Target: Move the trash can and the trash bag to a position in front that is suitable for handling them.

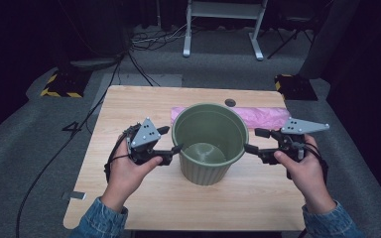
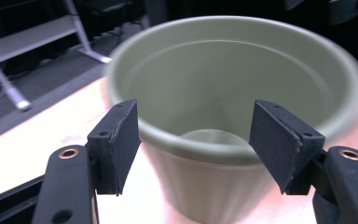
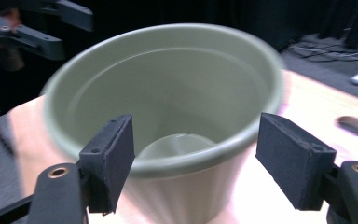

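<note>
A grey-green ribbed plastic pot (image 1: 210, 144) stands upright and empty in the middle of the wooden table (image 1: 129, 198). My left gripper (image 1: 171, 139) is held at the pot's left rim, open, with nothing between its jaws. My right gripper (image 1: 254, 140) is at the right rim, also open and empty. In the left gripper view the left gripper (image 2: 195, 109) frames the pot (image 2: 242, 60) just ahead of the pads. In the right gripper view the right gripper (image 3: 196, 123) frames the pot (image 3: 168, 70) the same way. I cannot tell whether any fingertip touches the rim.
A pink plastic sheet (image 1: 263, 115) lies flat behind the pot, beside a round cable hole (image 1: 230, 102) in the tabletop. Past the table are a white frame's legs (image 1: 223, 29), floor cables (image 1: 149, 42) and yellow-black striped bases (image 1: 62, 84).
</note>
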{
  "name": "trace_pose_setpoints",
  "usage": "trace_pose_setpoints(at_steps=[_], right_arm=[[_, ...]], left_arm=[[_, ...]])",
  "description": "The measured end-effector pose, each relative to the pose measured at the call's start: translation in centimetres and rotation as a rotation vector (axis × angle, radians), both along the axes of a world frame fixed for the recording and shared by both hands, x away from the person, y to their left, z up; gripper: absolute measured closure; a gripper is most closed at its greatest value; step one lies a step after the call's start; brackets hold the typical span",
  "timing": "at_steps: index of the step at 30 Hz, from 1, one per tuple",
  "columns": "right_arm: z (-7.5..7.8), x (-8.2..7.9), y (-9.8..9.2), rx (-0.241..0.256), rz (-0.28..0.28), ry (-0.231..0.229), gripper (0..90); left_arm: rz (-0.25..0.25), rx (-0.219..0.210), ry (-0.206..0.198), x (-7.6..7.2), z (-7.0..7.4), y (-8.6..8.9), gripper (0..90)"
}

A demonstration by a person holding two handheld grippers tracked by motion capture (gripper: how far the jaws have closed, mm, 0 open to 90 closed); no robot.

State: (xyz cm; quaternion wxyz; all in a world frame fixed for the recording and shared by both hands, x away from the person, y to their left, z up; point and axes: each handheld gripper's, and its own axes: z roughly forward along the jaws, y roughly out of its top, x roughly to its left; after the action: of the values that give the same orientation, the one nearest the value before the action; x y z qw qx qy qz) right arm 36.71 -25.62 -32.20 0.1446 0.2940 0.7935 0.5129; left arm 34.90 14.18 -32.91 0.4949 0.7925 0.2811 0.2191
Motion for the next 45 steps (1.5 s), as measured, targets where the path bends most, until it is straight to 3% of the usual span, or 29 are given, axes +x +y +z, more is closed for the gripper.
trace_pose_setpoints(at_steps=[1,2,5,6,7,9,10,11,12,14,15,20,21,25,28,29,30,31,32,34,35,37,41,42,43,45], right_arm=[[0.1,0.5,-0.3,-0.013,-0.024,-0.018,28.0],[0.1,1.1,-0.6,-0.030,-0.050,-0.037,28.0],[0.0,2.2,-1.2,-0.040,-0.091,-0.053,28.0],[-0.3,2.8,-1.5,-0.035,-0.105,-0.046,28.1],[-1.1,4.0,-1.7,-0.044,-0.126,-0.035,28.3],[-1.7,4.8,-1.6,-0.065,-0.136,-0.044,28.8],[-3.1,6.0,-1.2,-0.090,-0.163,-0.036,31.8],[-3.8,6.5,-1.0,-0.081,-0.184,-0.027,31.8],[-4.5,6.9,-0.8,-0.088,-0.175,-0.018,31.4],[-5.7,7.6,-0.4,-0.123,-0.153,0.007,31.7],[-6.3,8.0,-0.2,-0.132,-0.149,0.014,31.9],[-8.1,8.7,0.6,-0.117,-0.118,0.048,35.5],[-8.7,8.5,0.8,-0.121,-0.123,0.046,36.6],[-9.3,7.7,0.6,-0.108,-0.113,0.052,37.4],[-9.4,6.0,0.5,-0.115,-0.097,0.036,37.9],[-9.4,6.0,0.5,-0.115,-0.097,0.036,37.9],[-9.5,4.6,0.4,-0.117,-0.088,0.033,37.9],[-9.6,4.0,0.4,-0.116,-0.083,0.036,37.8],[-9.6,4.0,0.4,-0.116,-0.083,0.036,37.8],[-9.8,2.3,0.5,-0.108,-0.069,0.042,37.3],[-9.9,1.7,0.5,-0.102,-0.069,0.041,37.2],[-10.1,0.7,0.5,-0.094,-0.070,0.044,37.2],[-10.5,-0.8,0.5,-0.064,-0.050,0.080,36.3],[-10.6,-1.1,0.6,-0.060,-0.045,0.081,36.3],[-10.6,-1.3,0.7,-0.060,-0.040,0.080,36.2],[-10.6,-1.5,0.9,-0.075,-0.036,0.065,34.9]], left_arm=[[0.000,0.000,0.000,0.0,0.0,0.0,32.5],[0.048,0.014,-0.026,1.0,0.1,0.7,32.5],[0.089,-0.001,-0.032,2.2,-0.3,1.6,32.1],[0.110,0.015,-0.040,2.9,-0.7,2.0,32.1],[0.142,0.012,-0.026,4.5,-2.1,2.2,33.3],[0.133,0.000,-0.004,5.3,-3.0,2.0,33.4],[0.121,0.013,0.003,6.3,-4.5,1.4,37.4],[0.121,0.013,0.003,6.3,-4.5,1.4,34.5],[0.100,0.017,0.022,7.2,-5.8,0.7,30.9],[0.096,0.027,0.033,7.5,-6.4,0.3,33.7],[0.108,0.054,0.037,8.0,-7.4,-0.2,33.6],[0.094,0.050,0.066,8.2,-8.8,-0.7,39.7],[0.091,0.061,0.086,7.7,-9.3,-0.8,39.8],[0.070,0.078,0.086,6.7,-9.7,-0.8,42.3],[0.041,0.092,0.069,4.7,-9.8,-0.9,41.8],[0.041,0.092,0.069,4.7,-9.8,-0.9,41.3],[0.040,0.095,0.059,4.1,-9.8,-0.8,41.0],[0.044,0.102,0.039,2.8,-10.0,-0.9,41.2],[0.044,0.102,0.039,2.8,-10.0,-0.9,41.4],[0.046,0.113,0.029,1.1,-10.5,-1.0,41.1],[0.046,0.113,0.029,1.1,-10.5,-1.0,40.4],[0.045,0.090,0.038,-0.2,-10.9,-0.8,40.0],[0.042,0.099,0.028,-1.9,-11.1,-0.5,40.0],[0.042,0.099,0.028,-1.9,-11.1,-0.5,39.5],[0.047,0.127,0.012,-2.5,-11.1,-0.4,38.8],[0.049,0.128,0.009,-2.7,-11.1,-0.4,37.2]])
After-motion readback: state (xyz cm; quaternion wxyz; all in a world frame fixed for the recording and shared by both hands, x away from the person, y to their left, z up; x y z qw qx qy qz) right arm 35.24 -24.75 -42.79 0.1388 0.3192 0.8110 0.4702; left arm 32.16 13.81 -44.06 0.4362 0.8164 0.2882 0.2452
